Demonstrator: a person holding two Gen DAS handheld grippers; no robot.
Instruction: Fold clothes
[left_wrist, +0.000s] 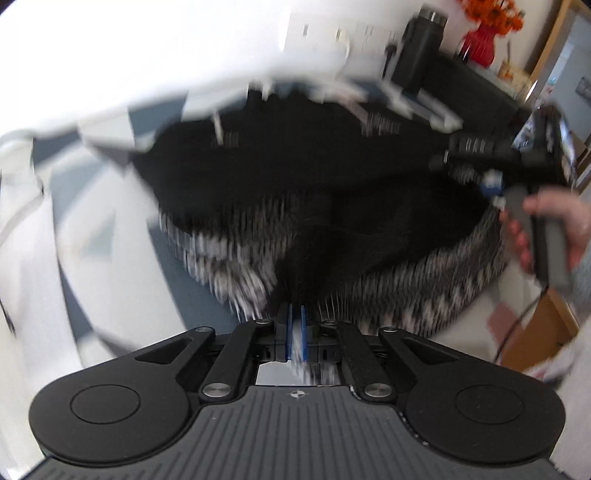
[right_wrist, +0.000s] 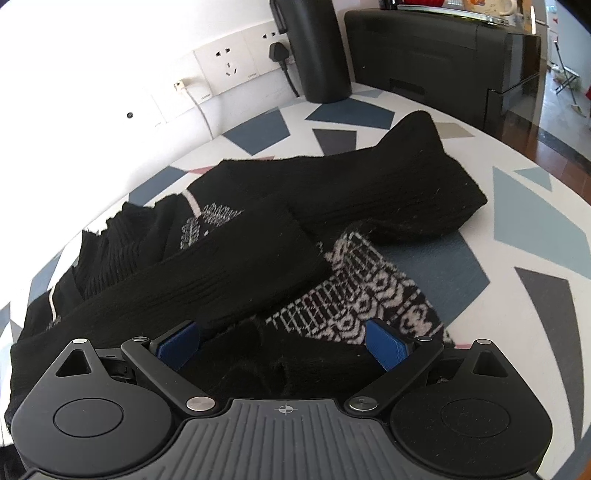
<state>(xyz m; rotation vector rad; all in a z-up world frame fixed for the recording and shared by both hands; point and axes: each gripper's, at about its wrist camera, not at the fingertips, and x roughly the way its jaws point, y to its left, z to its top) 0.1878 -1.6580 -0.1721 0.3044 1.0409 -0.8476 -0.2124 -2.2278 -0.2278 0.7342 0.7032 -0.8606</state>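
A: Biggest thing out there is the white counter with blue and grey geometric patches (right_wrist: 517, 229), and sprawled across it is the black knitted sweater with a white patterned band (right_wrist: 369, 199), sleeves crossed over the body.

B: And from the left wrist view it's all blur, but that same sweater (left_wrist: 314, 192) fills the middle, its patterned hem running straight into the left gripper (left_wrist: 295, 328).

A: Jaws pressed together there, blue pads pinching the hem edge.

B: Back by the wall, a black box-shaped appliance (right_wrist: 436, 55) and a tall black cylindrical container (right_wrist: 317, 48) stand on the counter, near the white wall sockets (right_wrist: 229, 66).

A: Right gripper (right_wrist: 284, 343) now: jaws spread wide, hovering low at the near edge of the sweater, black knit between the blue pads, nothing clamped.

B: In the left view the right hand (left_wrist: 550, 229) grips its handle beside the sweater.
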